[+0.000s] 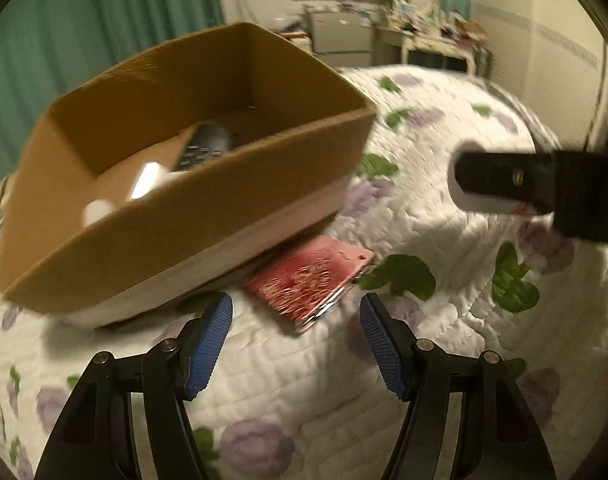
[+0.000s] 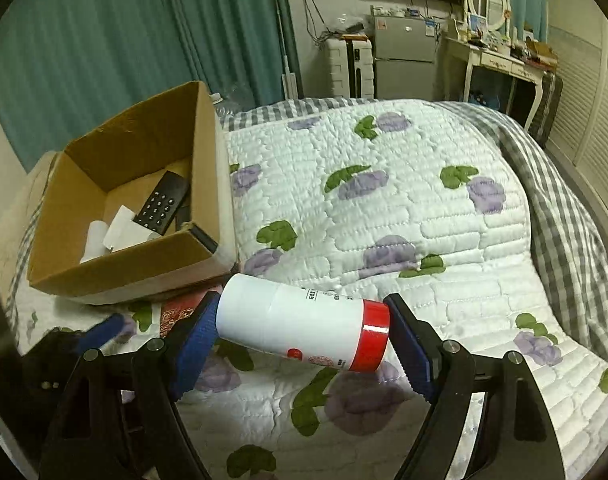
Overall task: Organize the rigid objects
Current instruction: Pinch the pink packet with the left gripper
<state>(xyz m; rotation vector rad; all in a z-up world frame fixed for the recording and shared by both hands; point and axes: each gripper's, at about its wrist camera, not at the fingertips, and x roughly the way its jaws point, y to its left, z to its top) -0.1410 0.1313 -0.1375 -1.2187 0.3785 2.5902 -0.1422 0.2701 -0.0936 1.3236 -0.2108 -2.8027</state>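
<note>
A brown cardboard box (image 1: pixel 208 208) stands on the quilted bed and also shows in the right wrist view (image 2: pixel 116 268). It holds a black remote (image 2: pixel 164 204) and white items (image 2: pixel 120 232). A red booklet (image 1: pixel 308 280) lies partly under the box's near edge. My left gripper (image 1: pixel 296 340) is open and empty, just in front of the booklet. My right gripper (image 2: pixel 304 332) is shut on a white canister with a red cap (image 2: pixel 304 328), held sideways above the quilt, right of the box. The right gripper also shows in the left wrist view (image 1: pixel 504 184).
The floral quilt (image 2: pixel 384 208) covers the bed, with a grey checked blanket (image 2: pixel 564 232) at the right edge. Teal curtains, a small fridge (image 2: pixel 404 60) and a cluttered white desk (image 2: pixel 500 60) stand beyond the bed.
</note>
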